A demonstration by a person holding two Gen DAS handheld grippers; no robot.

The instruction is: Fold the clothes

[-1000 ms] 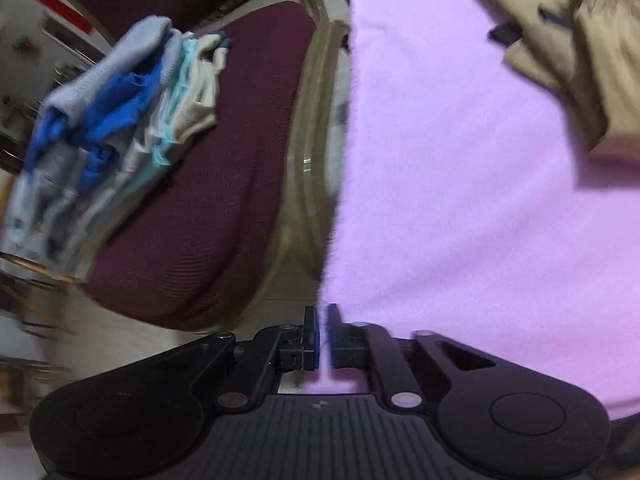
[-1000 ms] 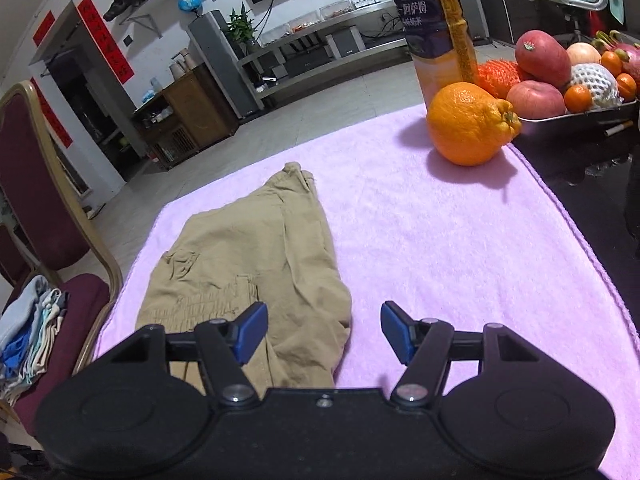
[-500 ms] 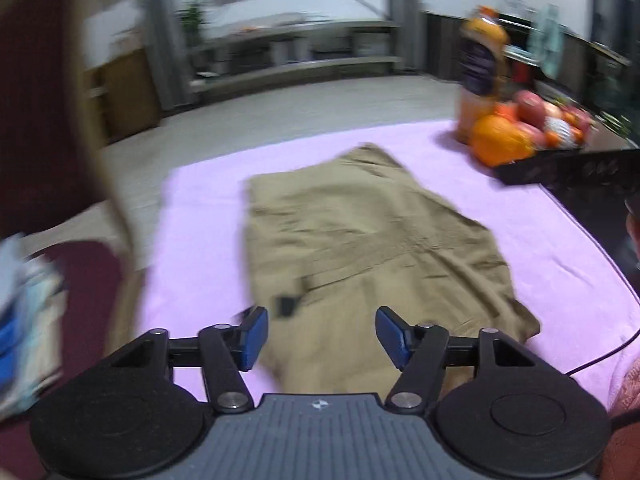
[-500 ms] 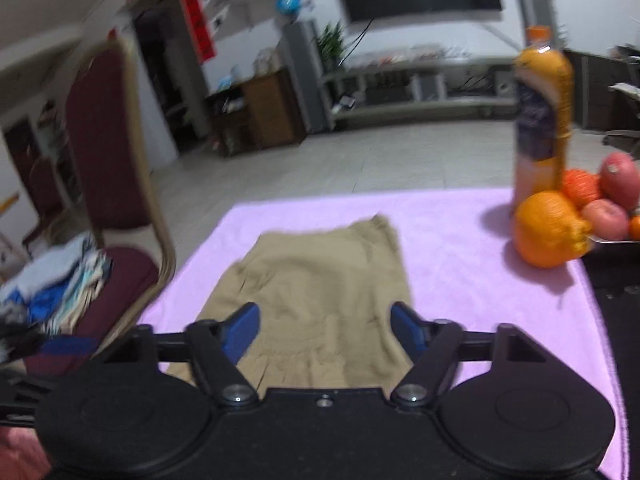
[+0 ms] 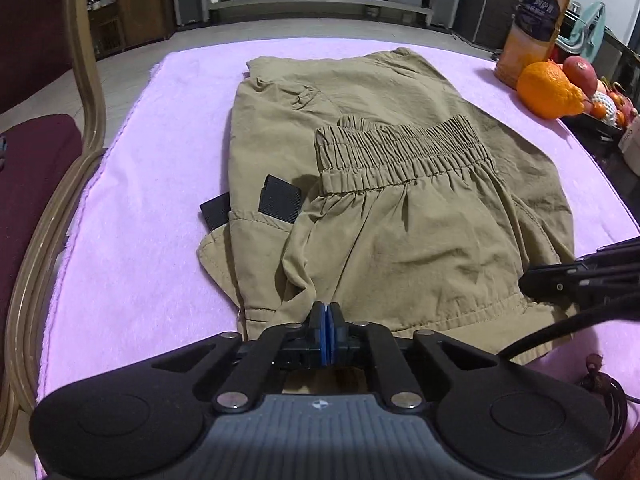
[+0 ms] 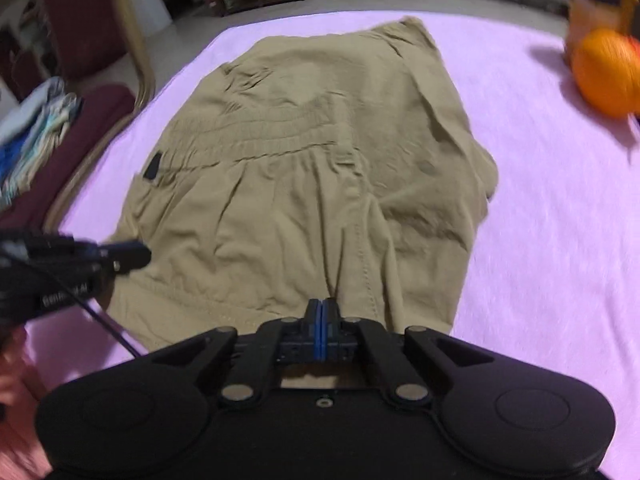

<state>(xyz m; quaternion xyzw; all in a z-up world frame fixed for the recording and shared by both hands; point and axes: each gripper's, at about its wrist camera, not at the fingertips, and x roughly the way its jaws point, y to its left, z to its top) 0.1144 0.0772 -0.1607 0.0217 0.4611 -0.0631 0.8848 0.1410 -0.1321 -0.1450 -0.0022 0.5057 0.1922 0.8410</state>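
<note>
2 grippers now pinch the near edge of the khaki shorts. 1 s ago the left gripper faced the chair w/ folded laundry and the right gripper hung w/ jaws apart above the cloth; now both sit at 6 o'clock of the garment. Left jaws closing, blue pads all but together w/ fabric at the tips. Right jaws fully together on the hem, as far as blur lets me tell. My read: near-edge grab is done or nearly so, next comes lifting it toward 12 o'clock for another fold.

Shorts lie mid purple towel, waistband already folded over on top.

Left view only: juice bottle and fruit tray at 2 o'clock, sharp elastic detail, right gripper at 3 o'clock. Right view only: laundry stack on chair at 9 o'clock, left gripper at 8 o'clock; orange blurred.
</note>
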